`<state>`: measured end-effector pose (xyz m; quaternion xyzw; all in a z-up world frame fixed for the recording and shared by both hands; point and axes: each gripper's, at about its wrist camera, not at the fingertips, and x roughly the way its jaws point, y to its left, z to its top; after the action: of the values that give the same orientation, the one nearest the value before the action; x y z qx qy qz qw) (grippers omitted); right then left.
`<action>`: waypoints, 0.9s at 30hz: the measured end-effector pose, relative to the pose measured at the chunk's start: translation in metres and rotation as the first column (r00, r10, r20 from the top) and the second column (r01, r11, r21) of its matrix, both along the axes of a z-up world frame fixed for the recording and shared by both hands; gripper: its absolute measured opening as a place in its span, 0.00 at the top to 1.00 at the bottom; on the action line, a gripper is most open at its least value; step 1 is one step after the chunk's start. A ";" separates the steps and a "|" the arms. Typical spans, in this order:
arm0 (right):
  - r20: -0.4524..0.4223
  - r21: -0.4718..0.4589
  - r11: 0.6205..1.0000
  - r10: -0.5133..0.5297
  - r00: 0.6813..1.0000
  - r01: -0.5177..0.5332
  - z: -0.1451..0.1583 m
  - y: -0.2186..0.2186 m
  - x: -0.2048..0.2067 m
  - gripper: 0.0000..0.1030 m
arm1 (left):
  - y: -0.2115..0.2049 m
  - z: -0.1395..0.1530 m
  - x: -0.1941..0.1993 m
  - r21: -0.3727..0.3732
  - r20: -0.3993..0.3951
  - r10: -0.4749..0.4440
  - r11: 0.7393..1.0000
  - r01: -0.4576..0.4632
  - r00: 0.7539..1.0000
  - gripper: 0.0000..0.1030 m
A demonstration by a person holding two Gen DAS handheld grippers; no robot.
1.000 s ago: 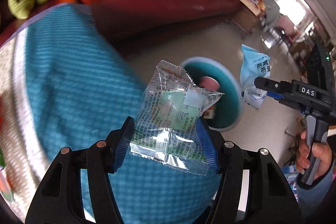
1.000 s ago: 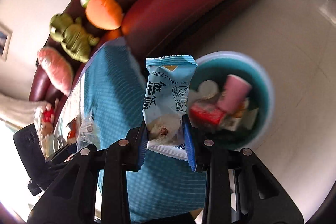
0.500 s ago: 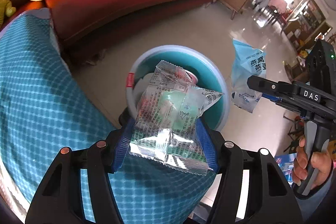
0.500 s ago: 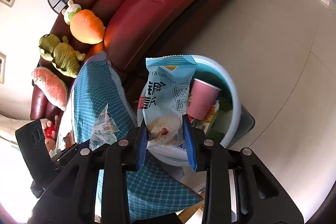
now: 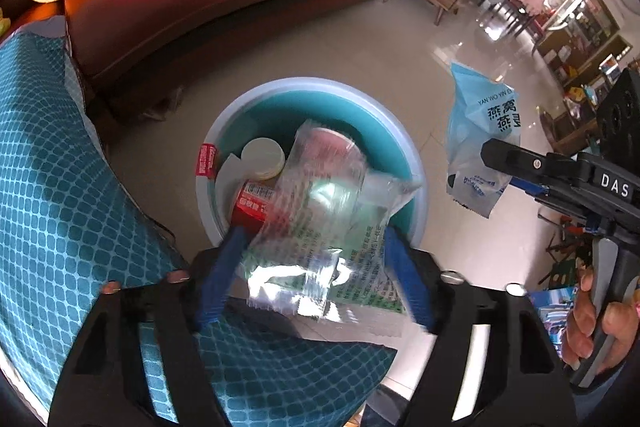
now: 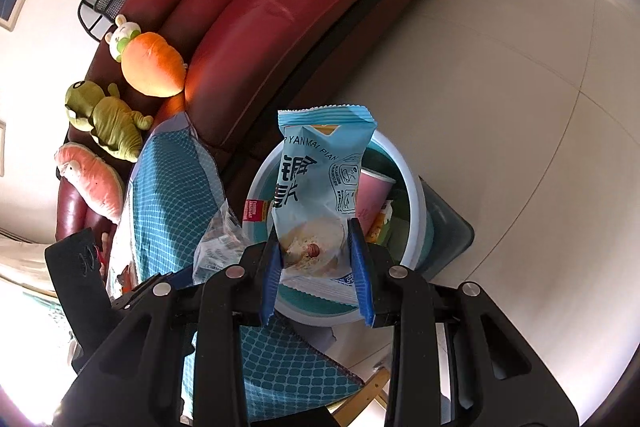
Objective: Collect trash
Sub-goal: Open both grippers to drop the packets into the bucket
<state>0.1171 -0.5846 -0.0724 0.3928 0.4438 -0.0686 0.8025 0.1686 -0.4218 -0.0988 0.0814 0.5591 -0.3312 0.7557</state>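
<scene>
The clear wrapper (image 5: 320, 235) is seen between the spread blue pads of the left gripper (image 5: 316, 279), blurred, so whether it is gripped cannot be told; it hangs directly above the open mouth of the teal bin (image 5: 412, 163). The blue snack packet (image 6: 320, 187) is pinched upright, long axis vertical, in the right gripper (image 6: 316, 259), the bin (image 6: 416, 187) lying just beyond and below it. The left load is judged nearer the drop (already over the cup and cartons inside).
</scene>
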 end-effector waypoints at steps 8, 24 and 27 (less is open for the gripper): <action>-0.008 0.000 1.000 0.028 1.000 -0.028 -0.002 0.010 0.012 0.70 | 0.012 0.010 0.001 0.014 0.035 0.040 0.999 -0.041 0.999 0.09; -0.074 -0.010 0.999 0.036 0.997 -0.037 -0.007 0.032 0.032 0.29 | 0.055 0.013 0.000 -0.003 0.013 0.092 0.996 -0.092 0.996 0.06; -0.091 -0.012 1.000 0.027 0.995 -0.028 -0.007 0.034 0.032 0.28 | 0.066 0.014 0.000 -0.005 0.014 0.099 0.995 -0.099 0.995 0.06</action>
<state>0.1492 -0.5504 -0.0792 0.3779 0.4847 -0.0780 0.7850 0.1686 -0.3555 -0.0850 0.0543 0.5562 -0.2940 0.7754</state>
